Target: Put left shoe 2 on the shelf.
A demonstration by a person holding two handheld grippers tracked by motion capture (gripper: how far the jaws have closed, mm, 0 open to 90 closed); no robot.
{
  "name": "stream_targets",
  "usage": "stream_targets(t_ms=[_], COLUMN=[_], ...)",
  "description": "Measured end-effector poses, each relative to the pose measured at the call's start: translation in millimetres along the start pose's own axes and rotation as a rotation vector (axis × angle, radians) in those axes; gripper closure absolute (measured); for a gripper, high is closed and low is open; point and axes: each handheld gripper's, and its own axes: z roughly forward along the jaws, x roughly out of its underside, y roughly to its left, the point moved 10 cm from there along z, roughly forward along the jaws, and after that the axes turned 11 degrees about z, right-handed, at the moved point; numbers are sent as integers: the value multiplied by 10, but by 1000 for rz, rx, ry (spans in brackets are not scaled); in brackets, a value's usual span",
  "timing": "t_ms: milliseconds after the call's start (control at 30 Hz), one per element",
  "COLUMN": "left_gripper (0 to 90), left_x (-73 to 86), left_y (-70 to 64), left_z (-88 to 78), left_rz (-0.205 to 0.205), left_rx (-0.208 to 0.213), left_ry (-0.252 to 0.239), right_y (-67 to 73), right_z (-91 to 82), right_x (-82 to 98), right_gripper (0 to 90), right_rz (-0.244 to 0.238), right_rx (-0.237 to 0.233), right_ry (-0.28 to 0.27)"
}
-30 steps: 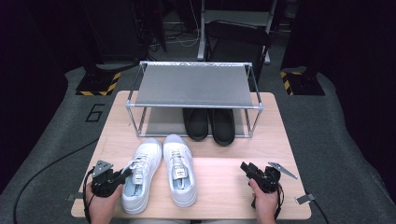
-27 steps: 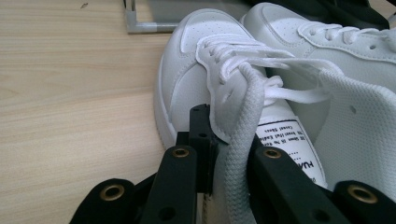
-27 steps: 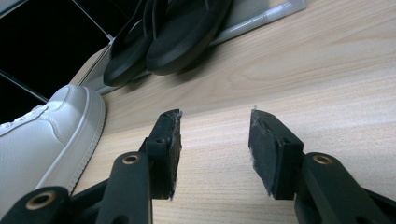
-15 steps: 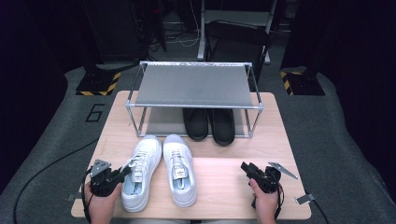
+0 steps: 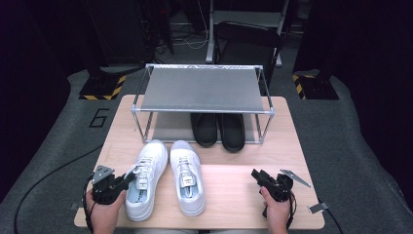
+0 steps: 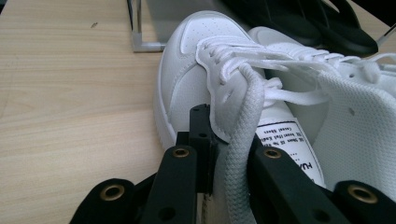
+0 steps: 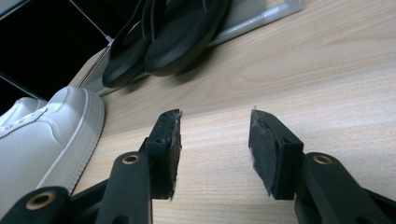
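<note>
While the left tool (image 6: 212, 154) pinches the left sneaker's (image 5: 142, 178) collar, apparently to lift it.
Right tool (image 7: 215, 151) spread, idle over bare bench (image 5: 234, 187).

Pale wood-grain table (image 5: 234, 195), matt and smooth. Smooth white leather-look sneaker (image 6: 187, 79), woven cloth lace (image 6: 240, 140), perforated lining. Matt black rubbery sandals (image 7: 177, 32). Shiny metal-tube rack (image 5: 202, 87), dull grey shelf. Matt black plastic jaws, brass-coloured rivets, rough worn pads (image 7: 264, 149).
</note>
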Motion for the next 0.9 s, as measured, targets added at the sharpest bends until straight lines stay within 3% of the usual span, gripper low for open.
stream_targets(t_ms=[500,900], left_gripper=[833,832], left_x=[-402,-635], left_y=[-34,-62], left_z=[-213,-317], left_rz=[20,42], left_rx=[20,37], left_ry=[-34,-40], right_y=[5,-13], right_z=[-12,-39], right_x=[-17,-47], right_gripper=[534,534], right_rz=[8,11], right_rx=[-10,-17], right_ry=[-8,-18])
